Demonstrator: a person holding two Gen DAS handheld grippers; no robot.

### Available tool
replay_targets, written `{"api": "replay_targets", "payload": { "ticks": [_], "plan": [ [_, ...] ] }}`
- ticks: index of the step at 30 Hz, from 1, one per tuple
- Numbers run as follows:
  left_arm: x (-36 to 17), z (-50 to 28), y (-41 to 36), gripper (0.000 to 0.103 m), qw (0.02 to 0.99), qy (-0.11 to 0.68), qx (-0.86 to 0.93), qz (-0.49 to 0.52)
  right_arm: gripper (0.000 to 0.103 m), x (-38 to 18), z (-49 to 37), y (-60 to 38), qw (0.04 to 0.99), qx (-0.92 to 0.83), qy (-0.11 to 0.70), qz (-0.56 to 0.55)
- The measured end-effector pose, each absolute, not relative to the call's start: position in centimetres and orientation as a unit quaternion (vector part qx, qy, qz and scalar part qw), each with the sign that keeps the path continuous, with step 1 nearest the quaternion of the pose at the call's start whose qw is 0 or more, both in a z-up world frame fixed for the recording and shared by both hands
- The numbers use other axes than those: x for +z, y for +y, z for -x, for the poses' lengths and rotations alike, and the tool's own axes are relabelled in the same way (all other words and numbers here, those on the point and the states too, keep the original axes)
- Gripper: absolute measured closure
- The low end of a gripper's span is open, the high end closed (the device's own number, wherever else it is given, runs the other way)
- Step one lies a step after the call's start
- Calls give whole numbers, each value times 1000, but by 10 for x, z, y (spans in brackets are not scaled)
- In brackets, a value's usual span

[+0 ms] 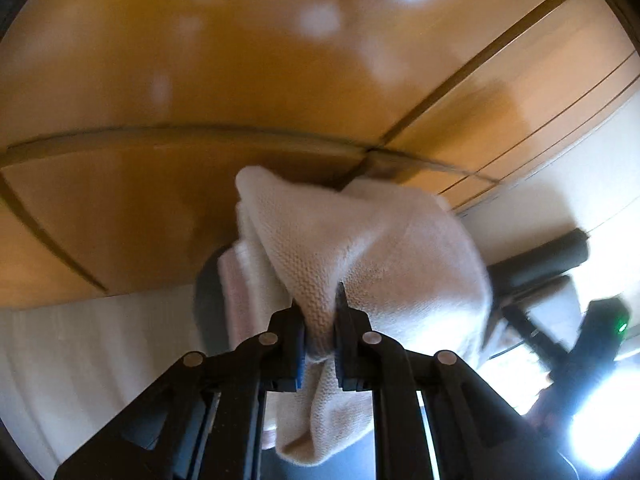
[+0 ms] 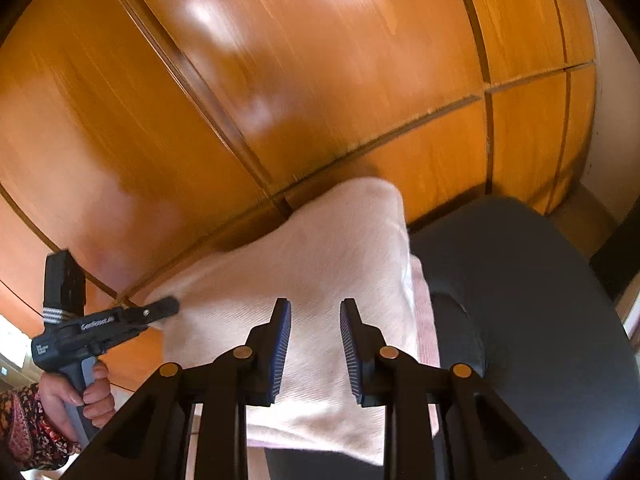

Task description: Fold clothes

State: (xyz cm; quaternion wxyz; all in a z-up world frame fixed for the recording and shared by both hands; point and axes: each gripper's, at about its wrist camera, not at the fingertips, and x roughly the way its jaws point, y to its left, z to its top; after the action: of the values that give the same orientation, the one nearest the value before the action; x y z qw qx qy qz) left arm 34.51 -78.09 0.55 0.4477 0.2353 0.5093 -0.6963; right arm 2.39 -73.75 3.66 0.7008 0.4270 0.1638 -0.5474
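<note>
A cream knitted garment [image 1: 360, 248] hangs bunched in the left wrist view, with my left gripper [image 1: 319, 300] shut on a fold of it. In the right wrist view the same garment [image 2: 320, 248] is spread over a grey-blue padded seat [image 2: 520, 280]. My right gripper [image 2: 315, 320] hovers over it, open, its blue pads apart, and the fabric lies flat behind the gap. My left gripper [image 2: 174, 304] reaches the garment's left edge, held by a hand [image 2: 80, 396] with a patterned sleeve. A pinkish layer [image 2: 424, 320] shows under the garment's right edge.
Glossy wooden wardrobe doors [image 2: 320, 80] fill the background close behind the seat. A pale wall [image 1: 560, 184] and a black padded bar [image 1: 552, 252] lie to the right in the left wrist view. Bright window glare [image 1: 600, 432] washes out the lower right.
</note>
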Motion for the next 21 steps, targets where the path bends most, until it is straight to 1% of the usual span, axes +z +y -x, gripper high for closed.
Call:
{"api": "replay_targets", "payload": {
  "ticks": [4, 7, 12, 15, 17, 19, 21],
  "plan": [
    [-28, -350, -775, 92, 448, 525, -675, -260, 78, 27, -35, -748, 713, -532, 179, -421],
    [-41, -349, -772, 92, 461, 515, -671, -268, 78, 17, -47, -757, 722, -520, 204, -408],
    [-57, -335, -784, 91, 465, 491, -672, -301, 78, -11, -73, -762, 722, -510, 310, -349],
    [-52, -339, -783, 86, 459, 501, -670, -297, 78, -22, -87, -755, 717, -507, 364, -309],
    [-45, -350, -780, 80, 456, 525, -666, -272, 78, -8, -87, -748, 718, -514, 360, -300],
    [-33, -363, -768, 79, 477, 522, -660, -255, 78, 11, -77, -740, 722, -533, 319, -305],
    [-16, -368, -754, 79, 505, 493, -664, -246, 78, 28, -68, -735, 725, -548, 273, -315]
  ]
}}
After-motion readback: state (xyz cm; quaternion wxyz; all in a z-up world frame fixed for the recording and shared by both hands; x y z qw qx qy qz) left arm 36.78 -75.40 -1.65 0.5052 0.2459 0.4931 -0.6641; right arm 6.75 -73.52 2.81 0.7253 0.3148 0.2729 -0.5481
